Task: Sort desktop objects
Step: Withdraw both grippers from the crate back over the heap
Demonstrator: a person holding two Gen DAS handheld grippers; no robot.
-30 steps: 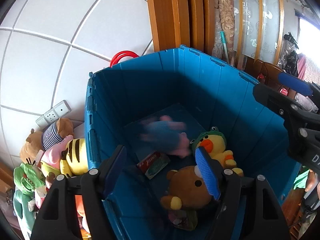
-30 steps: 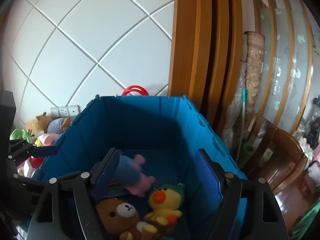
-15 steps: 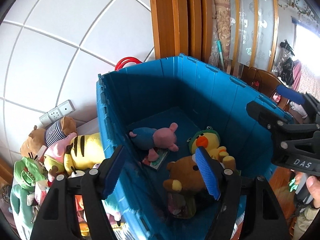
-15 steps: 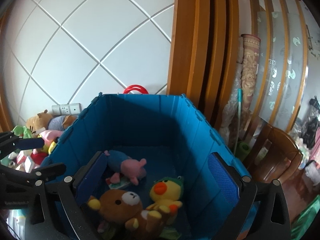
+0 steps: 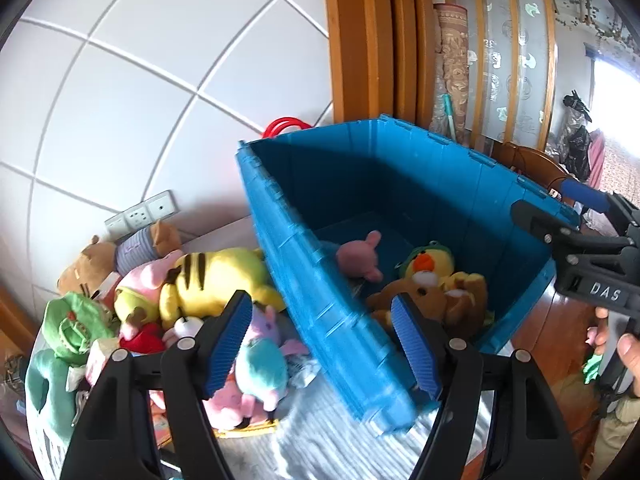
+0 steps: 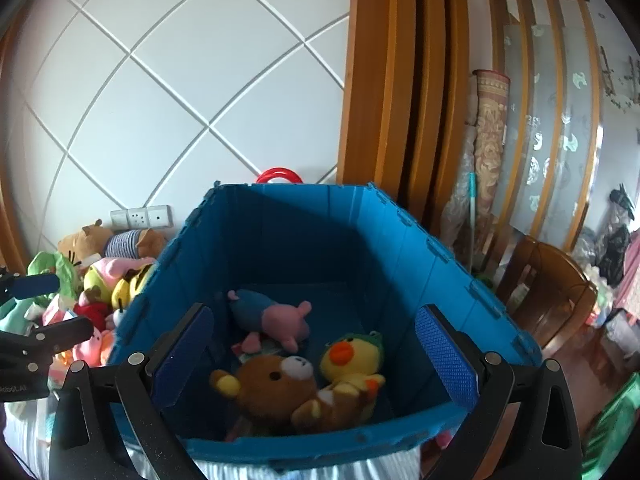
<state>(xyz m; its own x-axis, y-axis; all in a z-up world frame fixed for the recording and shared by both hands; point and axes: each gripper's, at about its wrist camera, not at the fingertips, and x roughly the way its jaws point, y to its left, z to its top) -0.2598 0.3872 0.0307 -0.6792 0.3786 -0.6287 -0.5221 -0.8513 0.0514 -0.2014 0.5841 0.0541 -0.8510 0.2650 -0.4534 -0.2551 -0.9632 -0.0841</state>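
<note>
Inside deep blue plastic crate [image 6: 404,248]: three plush toys [image 6: 280,384] sorted, plush pile [image 5: 208,280] beside it left; left gripper [image 5: 324,350] and right gripper [image 6: 316,358] fingers released, empty.

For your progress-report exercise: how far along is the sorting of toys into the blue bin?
Done: a pig, bear and duck lie in the blue bin. In hand: nothing; the left gripper and right gripper are open. Left: the toy pile beside the bin.
</note>
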